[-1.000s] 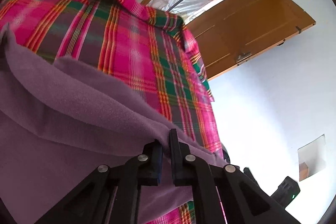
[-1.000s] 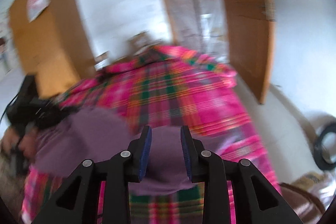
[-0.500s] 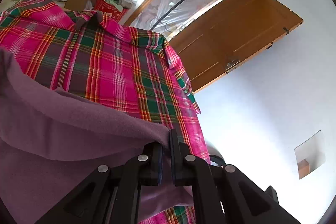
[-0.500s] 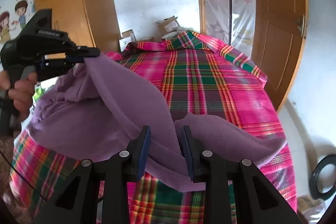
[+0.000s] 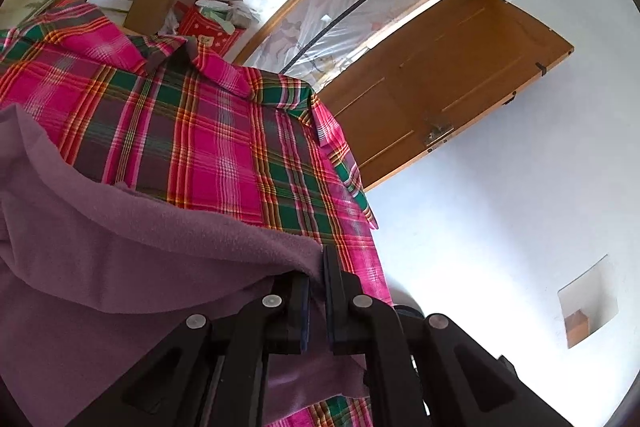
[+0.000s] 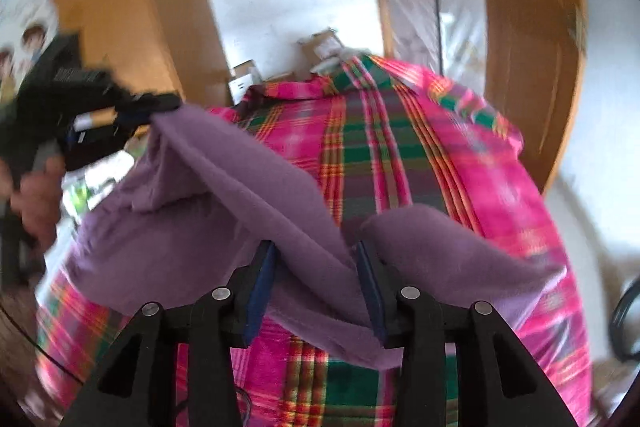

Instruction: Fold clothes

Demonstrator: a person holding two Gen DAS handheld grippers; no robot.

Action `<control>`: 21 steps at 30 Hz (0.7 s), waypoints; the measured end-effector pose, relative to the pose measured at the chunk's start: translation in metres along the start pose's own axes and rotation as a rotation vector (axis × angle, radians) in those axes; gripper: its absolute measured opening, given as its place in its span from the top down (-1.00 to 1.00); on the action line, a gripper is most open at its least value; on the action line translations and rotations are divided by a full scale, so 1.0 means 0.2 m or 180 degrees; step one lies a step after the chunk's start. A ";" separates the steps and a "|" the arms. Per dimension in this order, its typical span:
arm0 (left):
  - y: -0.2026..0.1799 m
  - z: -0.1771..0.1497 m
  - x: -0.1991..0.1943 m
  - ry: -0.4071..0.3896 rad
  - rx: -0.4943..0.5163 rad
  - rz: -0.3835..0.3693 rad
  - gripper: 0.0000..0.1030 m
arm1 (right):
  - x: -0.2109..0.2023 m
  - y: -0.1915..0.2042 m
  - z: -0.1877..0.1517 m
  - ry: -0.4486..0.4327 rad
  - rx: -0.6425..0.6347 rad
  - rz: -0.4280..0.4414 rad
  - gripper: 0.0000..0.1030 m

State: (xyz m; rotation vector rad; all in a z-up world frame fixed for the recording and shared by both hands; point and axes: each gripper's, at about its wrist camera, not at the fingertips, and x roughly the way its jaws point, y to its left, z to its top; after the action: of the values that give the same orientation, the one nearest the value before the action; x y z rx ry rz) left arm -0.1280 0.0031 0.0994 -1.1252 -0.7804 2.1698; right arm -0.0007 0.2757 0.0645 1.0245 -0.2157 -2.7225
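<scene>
My left tool is clamped on an edge of the purple fleece garment lifted above the plaid-covered bed, while my right tool stands open around a fold.

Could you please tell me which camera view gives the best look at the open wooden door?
The left wrist view shows the wooden door best: sharp, its whole panel and latch visible beside the plaid bedspread. The right wrist view shows the door only as a blurred, cropped brown strip at upper right.
</scene>
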 end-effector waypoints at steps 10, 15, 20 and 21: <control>0.02 0.04 0.03 -0.0054 -0.0039 0.0002 0.89 | 0.03 -0.03 0.02 0.0111 -0.0204 0.0122 0.46; 0.04 0.07 0.04 -0.0065 -0.0062 0.0007 0.89 | 0.09 0.00 0.00 0.0300 -0.0480 0.0139 0.46; 0.07 0.09 0.06 -0.0048 -0.0067 0.0050 0.89 | 0.11 -0.02 0.01 0.0326 -0.0549 0.0043 0.67; 0.07 0.10 0.06 -0.0047 -0.0089 0.0048 0.89 | 0.11 -0.03 0.02 0.0317 -0.0559 0.0023 0.84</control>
State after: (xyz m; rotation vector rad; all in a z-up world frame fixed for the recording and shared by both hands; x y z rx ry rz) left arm -0.1537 -0.0022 0.0915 -1.1338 -0.8135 2.1881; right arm -0.0203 0.2750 0.0517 1.1016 0.0362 -2.6198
